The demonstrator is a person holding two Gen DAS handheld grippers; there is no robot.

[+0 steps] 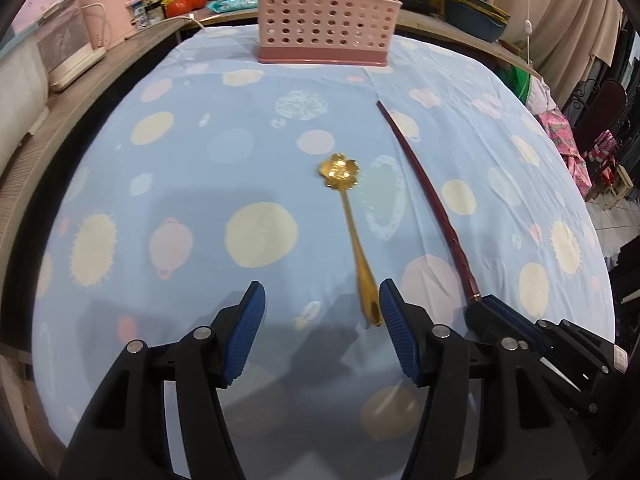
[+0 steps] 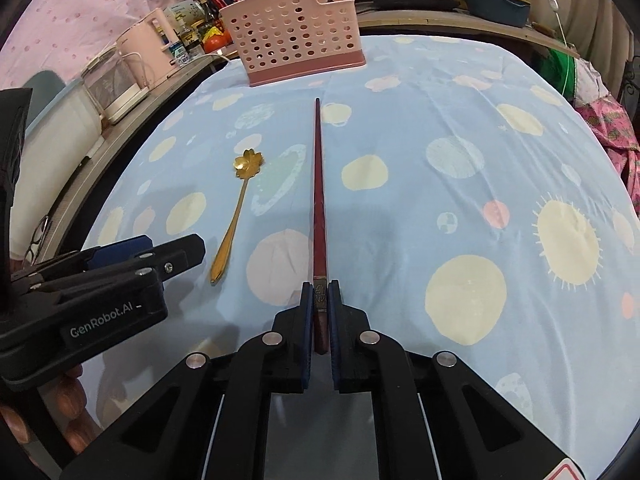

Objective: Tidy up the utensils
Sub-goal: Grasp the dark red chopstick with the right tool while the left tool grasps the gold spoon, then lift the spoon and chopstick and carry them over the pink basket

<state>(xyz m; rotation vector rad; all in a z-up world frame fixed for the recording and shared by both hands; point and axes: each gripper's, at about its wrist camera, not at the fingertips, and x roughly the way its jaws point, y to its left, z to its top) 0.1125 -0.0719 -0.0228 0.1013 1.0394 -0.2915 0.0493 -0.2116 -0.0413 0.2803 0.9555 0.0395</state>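
Observation:
A gold spoon [image 1: 352, 232] with a flower-shaped bowl lies on the blue patterned cloth, its handle end next to my left gripper's right finger. My left gripper [image 1: 322, 300] is open and empty just above the cloth; it also shows in the right wrist view [image 2: 168, 252]. My right gripper [image 2: 321, 292] is shut on the thick end of dark red chopsticks [image 2: 319, 200], which point toward the pink perforated utensil holder [image 2: 294, 36] at the table's far edge. In the left wrist view the chopsticks [image 1: 424, 196] run to the right gripper [image 1: 492, 312], and the holder [image 1: 326, 16] stands straight ahead.
The table's cloth [image 1: 180, 184] covers most of the view. A pink kettle [image 1: 108, 8], white appliances, tomatoes and bottles crowd the counter at the far left. Pots and a blue dish [image 2: 496, 4] stand behind the holder at the right. Clothing hangs past the right edge.

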